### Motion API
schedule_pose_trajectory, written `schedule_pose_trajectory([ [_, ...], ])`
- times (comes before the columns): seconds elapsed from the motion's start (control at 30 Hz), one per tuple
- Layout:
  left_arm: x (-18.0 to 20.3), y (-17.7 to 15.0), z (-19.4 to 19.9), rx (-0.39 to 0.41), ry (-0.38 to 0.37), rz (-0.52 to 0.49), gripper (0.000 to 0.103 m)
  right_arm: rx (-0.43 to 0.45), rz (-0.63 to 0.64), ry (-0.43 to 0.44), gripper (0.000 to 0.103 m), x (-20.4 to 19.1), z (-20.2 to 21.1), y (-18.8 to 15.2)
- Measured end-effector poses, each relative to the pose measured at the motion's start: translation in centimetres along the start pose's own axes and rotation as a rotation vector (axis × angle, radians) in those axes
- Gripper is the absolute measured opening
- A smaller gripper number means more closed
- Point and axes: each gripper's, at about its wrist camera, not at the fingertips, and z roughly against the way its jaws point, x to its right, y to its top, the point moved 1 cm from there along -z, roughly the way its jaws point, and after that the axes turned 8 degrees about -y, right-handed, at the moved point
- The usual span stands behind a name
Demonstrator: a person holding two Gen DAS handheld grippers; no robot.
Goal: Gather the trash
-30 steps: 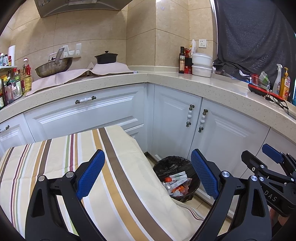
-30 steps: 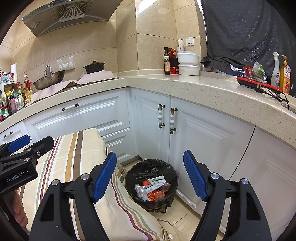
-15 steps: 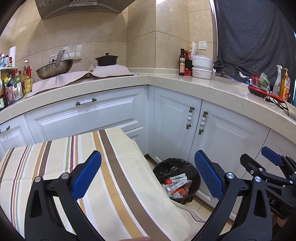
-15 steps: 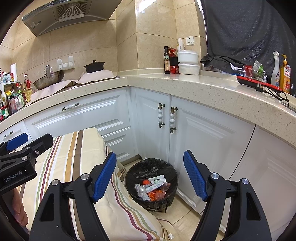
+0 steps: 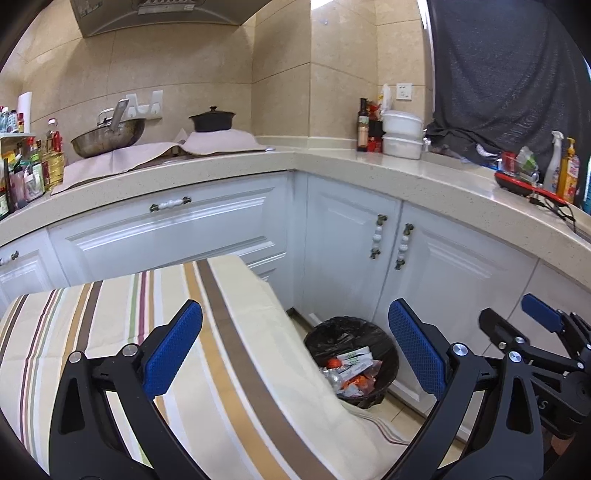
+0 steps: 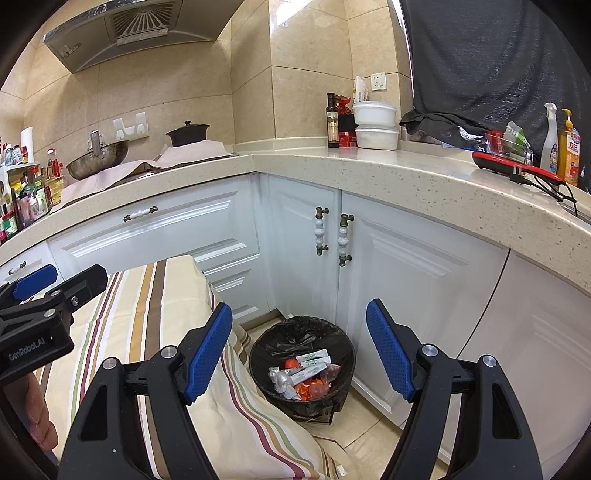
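Place: we stood in a home kitchen.
Upper left: a range hood (image 6: 122, 33) hung over a wok (image 6: 96, 158) and a black pot (image 6: 187, 133).
Middle: we saw a speckled countertop (image 6: 369, 166) on white cabinets (image 6: 406, 266).
Right: cleaning bottles (image 6: 559, 144) stood.
Lower centre: a lined trash bin (image 6: 302, 363) sat on the floor.
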Motion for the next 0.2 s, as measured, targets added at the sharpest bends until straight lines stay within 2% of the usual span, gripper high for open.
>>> schedule_pose_trajectory([
  [0.2, -2.8, -0.7, -1.6, -0.077, 0.045, 0.034, 0.098, -0.018, 0.032, 0.033, 0.076, -1.5, -1.3, 0.2],
])
